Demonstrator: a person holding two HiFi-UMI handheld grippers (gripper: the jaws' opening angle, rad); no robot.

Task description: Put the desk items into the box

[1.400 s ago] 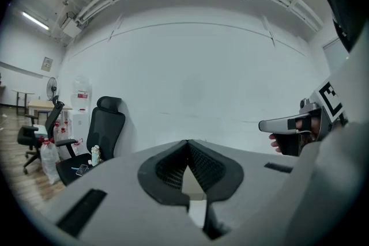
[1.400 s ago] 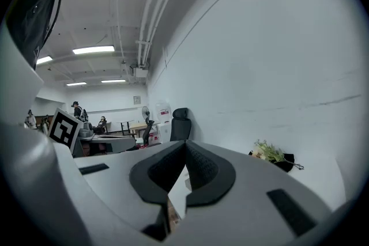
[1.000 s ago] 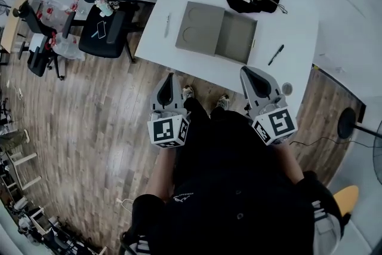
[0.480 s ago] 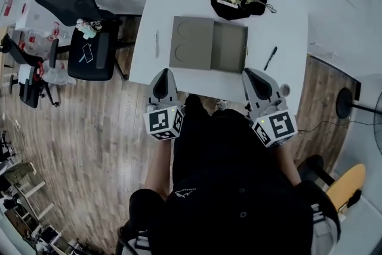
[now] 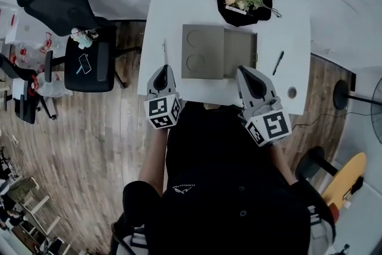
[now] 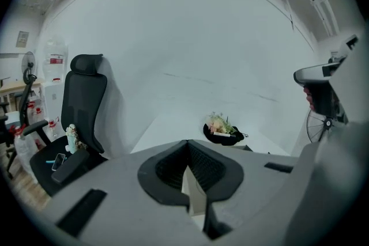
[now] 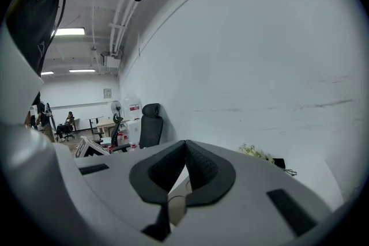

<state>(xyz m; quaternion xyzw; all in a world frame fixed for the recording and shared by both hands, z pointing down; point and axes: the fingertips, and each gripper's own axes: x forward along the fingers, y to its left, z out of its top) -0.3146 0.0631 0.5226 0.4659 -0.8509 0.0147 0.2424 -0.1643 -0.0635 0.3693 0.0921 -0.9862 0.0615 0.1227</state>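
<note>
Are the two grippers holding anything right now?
No, nothing is held. The left gripper and the right gripper are both shut, with nothing between their jaws.

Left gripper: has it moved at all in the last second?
Yes. The left gripper has come forward, from over the floor to over the white desk's near edge, close to the grey pen.

Room setting, from above and along the desk. A white table (image 5: 170,15) stood against a plain white wall (image 6: 190,37) on a wood-plank floor (image 5: 77,146). A black office chair (image 5: 54,0) stood just beside the table's left end. A floor fan (image 5: 341,94) stood off the right end, with a yellow seat (image 5: 345,179) nearer the viewer. Ceiling strip lights (image 7: 68,31) — lit — ran across the open room beyond.
</note>
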